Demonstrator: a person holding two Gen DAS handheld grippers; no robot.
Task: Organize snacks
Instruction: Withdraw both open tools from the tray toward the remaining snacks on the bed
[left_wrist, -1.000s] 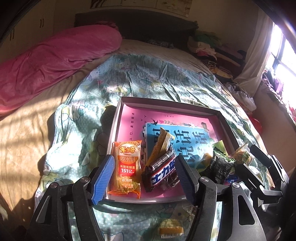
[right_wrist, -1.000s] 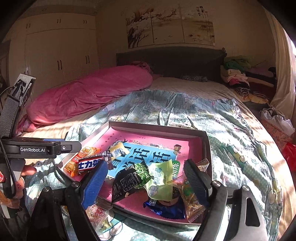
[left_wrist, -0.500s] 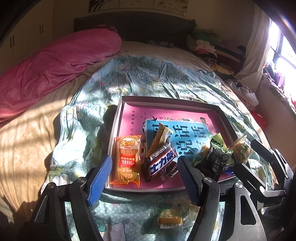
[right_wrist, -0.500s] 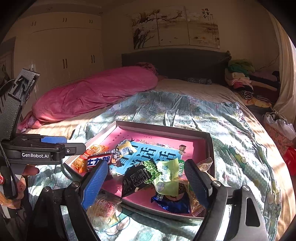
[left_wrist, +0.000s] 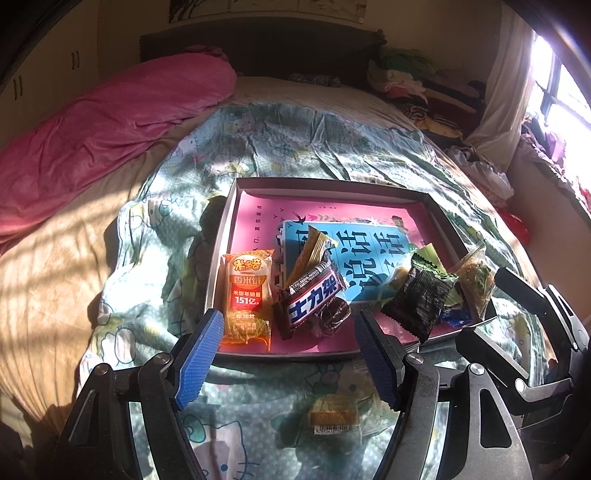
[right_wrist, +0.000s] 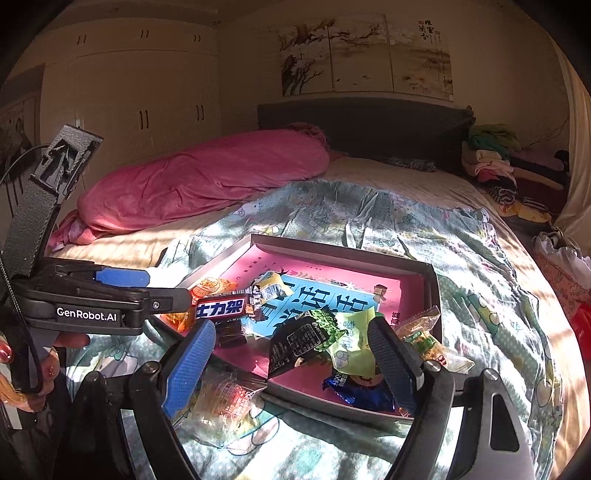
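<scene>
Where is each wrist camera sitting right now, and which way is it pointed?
Left wrist: on the left gripper, above the near edge of the shallow grey box, facing the headboard; its open blue-padded fingers and the right gripper show.
Right wrist: on the right gripper, nearer the box's near right corner, facing the headboard and wardrobe; its open fingers, the left gripper and the person's hand show.
Shared: the box, the brown chocolate bar with white lettering, the black crinkled packet, the pink duvet.

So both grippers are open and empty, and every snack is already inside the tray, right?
Not every snack. The left wrist view shows one small packet lying on the bedspread outside the tray. The left gripper and right gripper are indeed open and empty.
</scene>
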